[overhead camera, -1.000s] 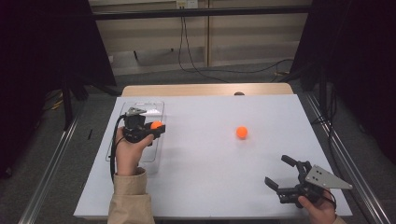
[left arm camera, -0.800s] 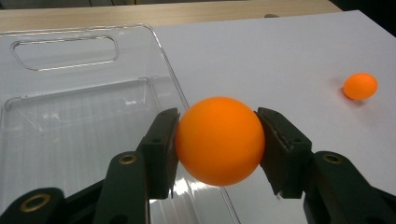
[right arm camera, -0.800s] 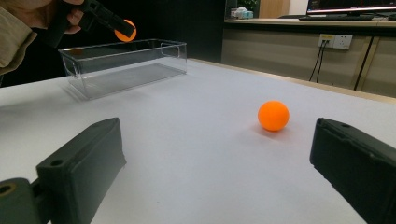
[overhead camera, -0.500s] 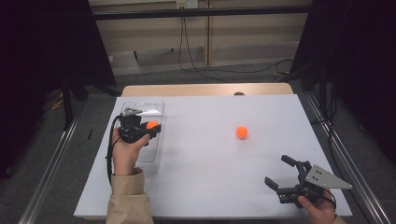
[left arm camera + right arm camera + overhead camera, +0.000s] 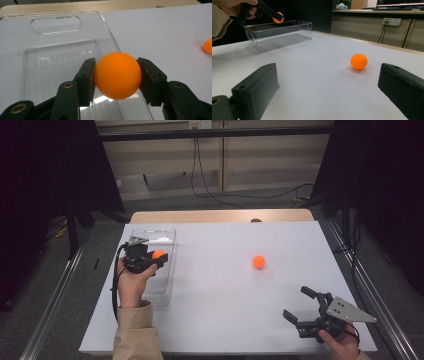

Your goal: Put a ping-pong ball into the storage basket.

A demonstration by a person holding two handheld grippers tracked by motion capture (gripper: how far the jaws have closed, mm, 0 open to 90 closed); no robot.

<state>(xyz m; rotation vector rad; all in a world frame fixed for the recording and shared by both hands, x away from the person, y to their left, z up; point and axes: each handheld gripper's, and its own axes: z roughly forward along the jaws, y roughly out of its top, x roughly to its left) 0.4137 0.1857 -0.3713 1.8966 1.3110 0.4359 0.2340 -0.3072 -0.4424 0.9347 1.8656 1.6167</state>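
Near the table's front right corner, the right gripper [image 5: 306, 309] rests low, jaws apart, with bare table between it and the loose orange ball [image 5: 258, 262]. Farther left, the left gripper [image 5: 159, 258] clamps an orange ball [image 5: 117, 75] above the clear tray [image 5: 165, 285]

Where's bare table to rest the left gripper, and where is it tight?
Free: the white table between the clear box and the loose orange ball, and the near strip from the box across to the open right gripper. Tight: over the box, where the left gripper holds the gripped orange ball above its cavity.
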